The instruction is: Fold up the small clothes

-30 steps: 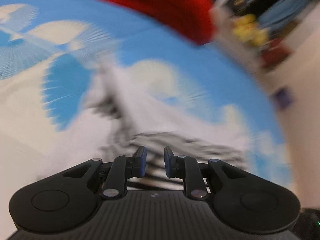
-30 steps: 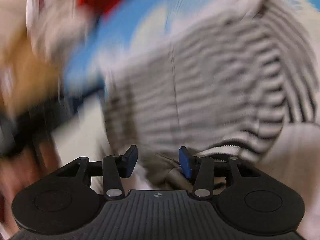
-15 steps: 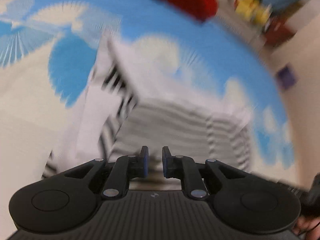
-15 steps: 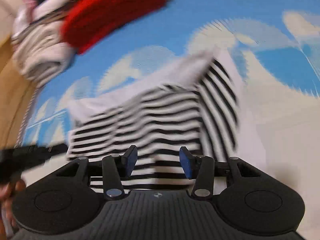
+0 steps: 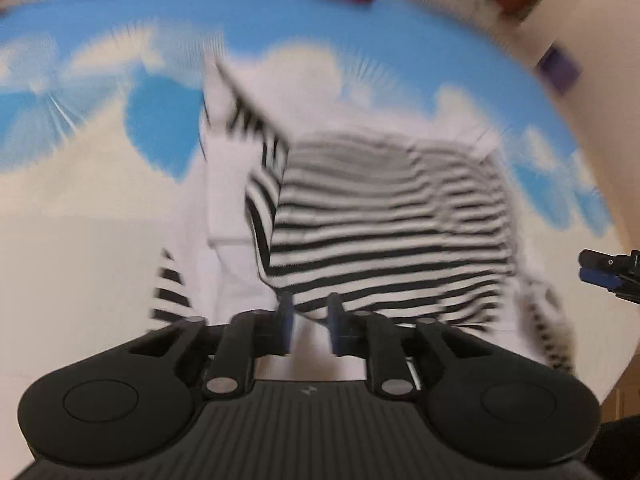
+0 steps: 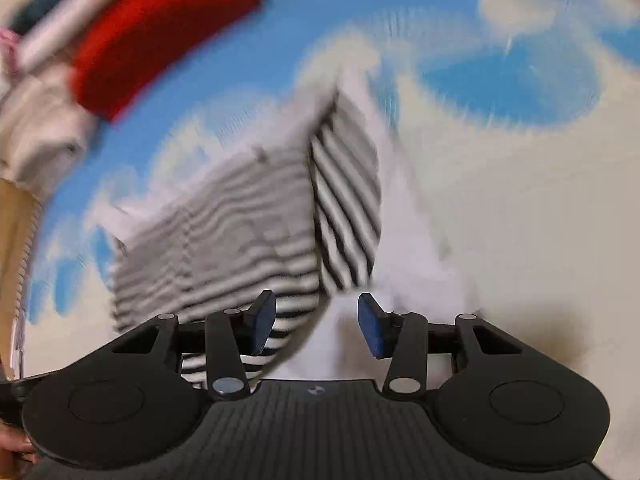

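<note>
Left wrist view, both views smeared by motion. Left tool (image 5: 308, 326) at lower centre: jaws have just been opening, a narrow gap now, nothing pinched; the hem lies just beyond the pads. Striped garment (image 5: 384, 232), black-and-white knit, soft, sits mid-frame on the blue-and-cream cloud-print cover (image 5: 80, 208), already folded into a rough rectangle, with a white flap and a sleeve spilling at its left. Right tool (image 6: 316, 322): jaws well apart, empty, over the garment's near edge. Red knit item (image 6: 160, 32) and a heap of pale clothes (image 6: 36, 128) at upper left look unfolded. Judgement: one piece nearly done, loose flap to tidy, pile remaining.
</note>
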